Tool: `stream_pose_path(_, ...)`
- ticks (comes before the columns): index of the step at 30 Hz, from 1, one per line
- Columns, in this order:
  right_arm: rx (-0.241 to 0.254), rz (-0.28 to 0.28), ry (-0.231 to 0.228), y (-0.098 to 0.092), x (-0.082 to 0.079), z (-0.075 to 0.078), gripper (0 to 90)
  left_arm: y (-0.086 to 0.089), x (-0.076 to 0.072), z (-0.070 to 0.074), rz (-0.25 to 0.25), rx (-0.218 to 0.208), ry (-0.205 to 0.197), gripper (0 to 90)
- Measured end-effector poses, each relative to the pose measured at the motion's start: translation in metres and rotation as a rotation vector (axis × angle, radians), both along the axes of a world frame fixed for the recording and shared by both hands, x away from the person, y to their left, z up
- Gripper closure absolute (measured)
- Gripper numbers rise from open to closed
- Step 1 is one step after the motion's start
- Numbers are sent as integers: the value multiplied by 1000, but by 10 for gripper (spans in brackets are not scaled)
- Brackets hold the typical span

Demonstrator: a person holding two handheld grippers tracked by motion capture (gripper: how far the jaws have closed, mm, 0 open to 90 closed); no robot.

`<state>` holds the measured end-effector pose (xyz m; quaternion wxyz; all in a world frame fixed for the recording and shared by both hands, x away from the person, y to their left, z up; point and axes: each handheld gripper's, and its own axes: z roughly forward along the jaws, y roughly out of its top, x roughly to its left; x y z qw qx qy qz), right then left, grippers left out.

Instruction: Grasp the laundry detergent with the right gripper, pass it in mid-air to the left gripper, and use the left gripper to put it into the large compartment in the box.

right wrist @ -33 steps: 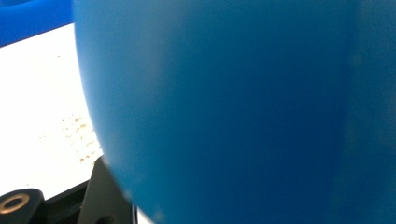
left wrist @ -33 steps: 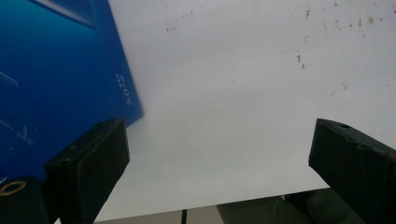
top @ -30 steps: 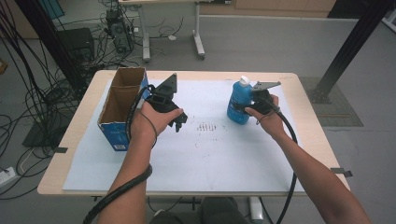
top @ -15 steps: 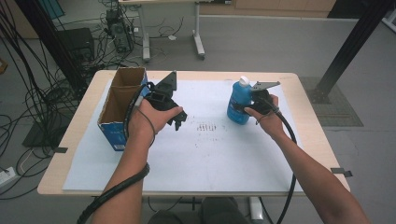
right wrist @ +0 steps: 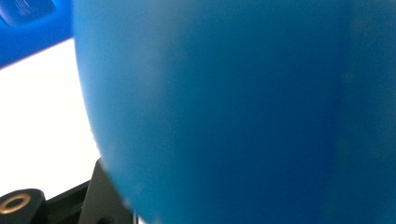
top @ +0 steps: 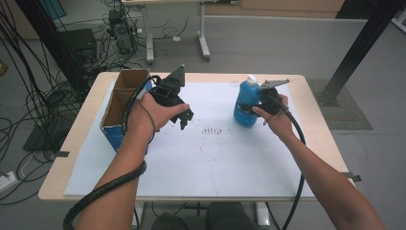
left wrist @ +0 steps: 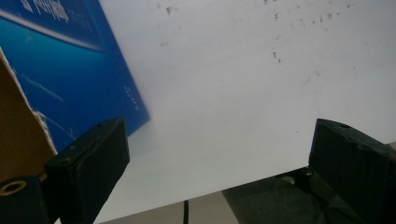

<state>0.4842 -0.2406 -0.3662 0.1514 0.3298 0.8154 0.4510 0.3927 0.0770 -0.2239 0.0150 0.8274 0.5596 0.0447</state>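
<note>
In the high view, the blue bottle [top: 246, 103] was seen upright on the white sheet [top: 215, 153] of the bench [top: 311, 143], toward its right side, with the right gripper [top: 261, 103] clamped on its flank. The left gripper [top: 184, 116] was held above the sheet just beside the open cardboard box [top: 119, 108]. For a sound lift, the bottle was judged best raised straight and kept vertical, so that its white cap [top: 251, 79] stayed on top.

In the left gripper view, the 2 fingers [left wrist: 88, 163] were seen spread wide with nothing between them, the box's blue wall [left wrist: 70, 70] close at one side.

In the right gripper view, the bottle's blue body [right wrist: 233, 112] was pressed close against the camera; a firm, unshifting hold was judged advisable, since a rounded body could slip.
</note>
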Motion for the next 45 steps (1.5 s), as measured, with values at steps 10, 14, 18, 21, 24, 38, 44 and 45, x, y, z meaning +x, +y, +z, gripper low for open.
stream_pose_path(10, -13, 91, 31, -1, 0, 42, 434, -12, 7, 24, -155, 19, -33, 52)
stream_pose_path(14, -32, 127, 46, 0, -2, 50, 434, -13, 9, 30, -220, 31, -40, 52)
stream_pose_path(18, -35, 175, 61, 4, -6, 55, 434, -14, 11, 36, -296, 69, -47, 52)
stream_pose_path(21, -44, 213, 60, 9, -9, 60, 434, -16, 10, 41, -342, 72, -55, 53)
stream_pose_path(24, -29, 250, 59, 13, -13, 65, 433, -18, 10, 45, -384, 80, -67, 54)
stream_pose_path(38, -70, 467, 53, 47, -29, 81, 433, -20, 10, 68, -550, 109, -54, 55)
stream_pose_path(44, -86, 533, 40, 63, -35, 84, 433, -21, 11, 78, -617, 87, -68, 55)
stream_pose_path(45, -83, 555, 45, 69, -36, 84, 433, -22, 12, 80, -627, 75, -81, 55)
